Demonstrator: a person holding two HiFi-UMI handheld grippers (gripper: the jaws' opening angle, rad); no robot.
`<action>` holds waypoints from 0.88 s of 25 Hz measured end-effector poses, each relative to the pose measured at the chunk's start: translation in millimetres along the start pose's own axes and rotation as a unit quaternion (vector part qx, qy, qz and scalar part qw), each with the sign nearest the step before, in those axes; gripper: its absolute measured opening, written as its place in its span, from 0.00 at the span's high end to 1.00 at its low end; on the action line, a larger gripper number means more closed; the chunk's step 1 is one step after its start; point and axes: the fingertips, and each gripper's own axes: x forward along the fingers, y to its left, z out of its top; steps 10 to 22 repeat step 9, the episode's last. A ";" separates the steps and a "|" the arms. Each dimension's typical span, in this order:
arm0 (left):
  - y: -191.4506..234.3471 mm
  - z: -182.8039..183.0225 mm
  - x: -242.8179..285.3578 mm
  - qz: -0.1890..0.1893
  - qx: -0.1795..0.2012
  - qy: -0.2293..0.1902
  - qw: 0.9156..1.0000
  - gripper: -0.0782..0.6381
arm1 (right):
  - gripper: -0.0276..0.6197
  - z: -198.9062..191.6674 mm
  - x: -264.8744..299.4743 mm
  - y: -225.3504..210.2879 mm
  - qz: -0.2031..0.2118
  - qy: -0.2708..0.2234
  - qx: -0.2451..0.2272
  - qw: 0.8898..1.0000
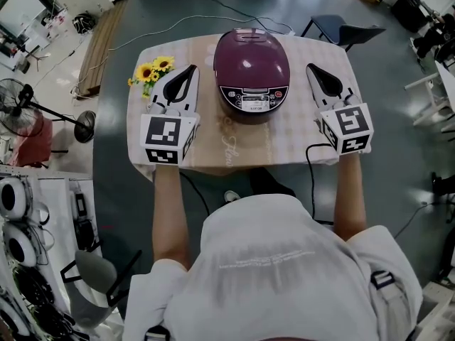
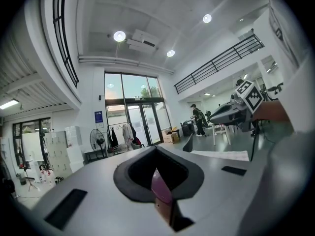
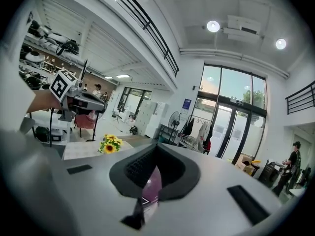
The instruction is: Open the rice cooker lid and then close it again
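The purple rice cooker (image 1: 251,73) stands at the middle of the table (image 1: 284,144) with its lid down and its control panel facing me. My left gripper (image 1: 190,70) hovers just left of the cooker, shut and empty. On the cooker's right my right gripper (image 1: 311,68) is also shut with nothing in it. In the left gripper view the jaws (image 2: 156,151) meet, and only a purple sliver of the cooker (image 2: 161,188) shows in the slit between them. The right gripper view shows the same: closed jaws (image 3: 156,147) and a strip of the cooker (image 3: 151,187).
A bunch of sunflowers (image 1: 153,69) sits at the table's back left corner, beside the left gripper. A chair (image 1: 341,30) stands behind the table's right end. A cable (image 1: 310,169) hangs off the front edge. A floor fan (image 1: 18,105) stands far left.
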 end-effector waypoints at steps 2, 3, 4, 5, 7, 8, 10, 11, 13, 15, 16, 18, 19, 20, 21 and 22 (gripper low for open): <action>0.0 -1.5 0.5 0.000 -0.001 0.001 1.000 0.87 | 0.92 -1.1 1.5 0.9 0.002 0.001 -0.002 1.000; 0.2 -2.4 0.8 0.000 -0.001 0.002 1.000 0.87 | 0.92 -1.3 2.3 1.4 0.003 0.002 -0.003 1.000; 0.4 -3.1 1.0 0.000 -0.001 0.002 1.000 0.87 | 0.92 -1.3 3.2 1.9 0.004 0.002 -0.003 1.000; 0.7 -3.7 1.2 0.000 -0.001 0.003 1.000 0.87 | 0.92 -1.4 4.2 2.5 0.005 0.001 -0.004 1.000; 1.2 -4.2 1.8 -0.001 -0.001 0.003 1.000 0.87 | 0.92 -1.7 6.1 3.6 0.007 0.001 -0.004 1.000; 1.3 -4.4 2.2 -0.002 -0.001 0.003 1.000 0.87 | 0.92 -1.9 6.8 4.2 0.008 0.001 -0.004 1.000; 1.4 -4.6 2.5 -0.003 -0.001 0.003 1.000 0.87 | 0.92 -2.1 7.5 4.8 0.008 0.001 -0.004 1.000; 1.4 -4.6 2.5 -0.003 -0.001 0.003 1.000 0.87 | 0.92 -2.1 7.5 4.8 0.008 0.001 -0.004 1.000; 1.4 -4.6 2.5 -0.003 -0.001 0.003 1.000 0.87 | 0.92 -2.1 7.5 4.8 0.008 0.001 -0.004 1.000; 1.4 -4.6 2.5 -0.003 -0.001 0.003 1.000 0.87 | 0.92 -2.1 7.5 4.8 0.008 0.001 -0.004 1.000; 1.4 -4.6 2.5 -0.003 -0.001 0.003 1.000 0.87 | 0.92 -2.1 7.5 4.8 0.008 0.001 -0.004 1.000; 1.4 -4.6 2.5 -0.003 -0.001 0.003 1.000 0.87 | 0.92 -2.1 7.5 4.8 0.008 0.001 -0.004 1.000; 1.4 -4.6 2.5 -0.003 -0.001 0.003 1.000 0.87 | 0.92 -2.1 7.5 4.8 0.008 0.001 -0.004 1.000; 1.4 -4.6 2.5 -0.003 -0.001 0.003 1.000 0.87 | 0.92 -2.1 7.5 4.8 0.008 0.001 -0.004 1.000; 1.4 -4.6 2.5 -0.003 -0.001 0.003 1.000 0.87 | 0.92 -2.1 7.5 4.8 0.008 0.001 -0.004 1.000; 1.4 -4.6 2.5 -0.003 -0.001 0.003 1.000 0.87 | 0.92 -2.1 7.5 4.8 0.008 0.001 -0.004 1.000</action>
